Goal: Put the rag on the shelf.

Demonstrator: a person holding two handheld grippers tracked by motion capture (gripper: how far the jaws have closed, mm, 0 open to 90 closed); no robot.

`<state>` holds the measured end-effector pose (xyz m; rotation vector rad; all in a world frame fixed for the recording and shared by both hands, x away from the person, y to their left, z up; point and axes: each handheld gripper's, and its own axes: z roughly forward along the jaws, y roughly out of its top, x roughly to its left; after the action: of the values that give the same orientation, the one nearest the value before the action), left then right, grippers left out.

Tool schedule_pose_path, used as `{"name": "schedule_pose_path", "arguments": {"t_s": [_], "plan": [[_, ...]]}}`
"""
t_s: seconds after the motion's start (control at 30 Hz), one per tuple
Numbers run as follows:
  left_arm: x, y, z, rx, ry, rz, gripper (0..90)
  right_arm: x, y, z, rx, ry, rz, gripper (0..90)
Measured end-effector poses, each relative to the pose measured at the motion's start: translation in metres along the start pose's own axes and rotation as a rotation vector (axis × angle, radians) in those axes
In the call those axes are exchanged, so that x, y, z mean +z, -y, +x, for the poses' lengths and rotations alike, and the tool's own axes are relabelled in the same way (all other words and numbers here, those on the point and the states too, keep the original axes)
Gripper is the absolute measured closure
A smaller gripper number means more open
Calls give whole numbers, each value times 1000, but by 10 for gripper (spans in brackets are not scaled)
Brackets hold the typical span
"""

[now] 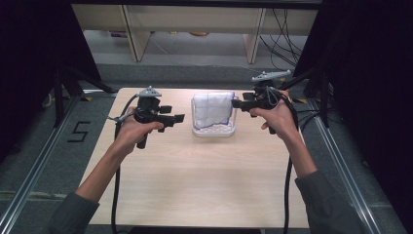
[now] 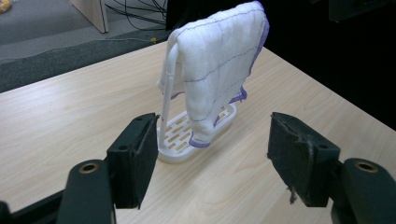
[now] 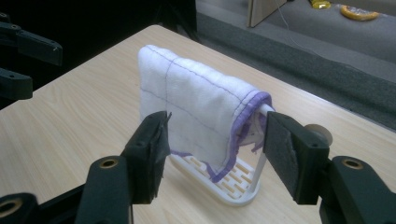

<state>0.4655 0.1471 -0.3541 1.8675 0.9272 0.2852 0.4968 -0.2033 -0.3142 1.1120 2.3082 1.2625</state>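
High view – cloth (image 1: 212, 109) on rack (image 1: 213, 130), table (image 1: 195, 180) bare around.

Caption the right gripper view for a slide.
Open right gripper faces a white, purple-edged cloth draped over a white rack on the wooden table.

1. This is a lab or test room set up for recording, not a home.
2. A plain wooden table (image 1: 195, 180) stands alone on grey carpet (image 1: 29, 165), with black curtains (image 1: 29, 44) hung on both sides of it.
3. Metal rails (image 1: 34, 170) run along the floor at the left and right of the table.
4. A black number five (image 1: 79, 131) is taped on the carpet left of the table.
5. Loose black cables (image 1: 285, 34) hang and lie on the floor behind the table.
6. Pale wooden furniture legs (image 1: 136, 34) stand at the back, on a bare grey floor.
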Motion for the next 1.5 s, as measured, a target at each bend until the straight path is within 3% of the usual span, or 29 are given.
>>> {"name": "schedule_pose_path", "arguments": {"t_s": [0.17,0.4,0.47,0.6,0.83,1.1,1.13,1.17,1.2,1.23,1.27,1.33,1.43,1.47,1.5], "plan": [[-1,6,-5,-13,50,-12,324,-1,5,3,-11,0,-17,407],[-3,16,-14,17,85,-9,293,-1,15,10,-8,-16,-26,391],[-5,20,-16,20,88,-24,287,0,19,12,-14,-6,-49,382],[-7,28,-18,31,89,-21,276,-2,25,15,-14,-34,-50,380],[-8,41,-21,39,94,-21,270,-4,36,19,-16,-42,-49,377],[-5,54,-18,43,76,3,270,-4,51,25,-5,-63,-66,376],[-4,55,-18,42,75,7,270,-3,53,27,16,-83,-64,374],[-4,57,-18,44,76,8,270,-2,54,27,0,-90,-71,374],[-3,59,-18,39,83,6,270,-2,56,27,-10,-77,-77,373],[-3,60,-18,44,85,11,270,-3,58,29,22,-79,-58,372],[-3,62,-19,45,84,16,270,-1,59,28,-6,-81,-79,371],[-2,66,-20,46,76,17,270,-2,62,30,10,-73,-57,366],[-1,71,-21,46,81,19,269,2,66,31,-8,-85,-62,364],[-1,72,-21,49,80,21,269,3,67,33,9,-88,-59,363],[0,74,-22,51,86,19,268,4,69,33,-9,-70,-72,363]]}}
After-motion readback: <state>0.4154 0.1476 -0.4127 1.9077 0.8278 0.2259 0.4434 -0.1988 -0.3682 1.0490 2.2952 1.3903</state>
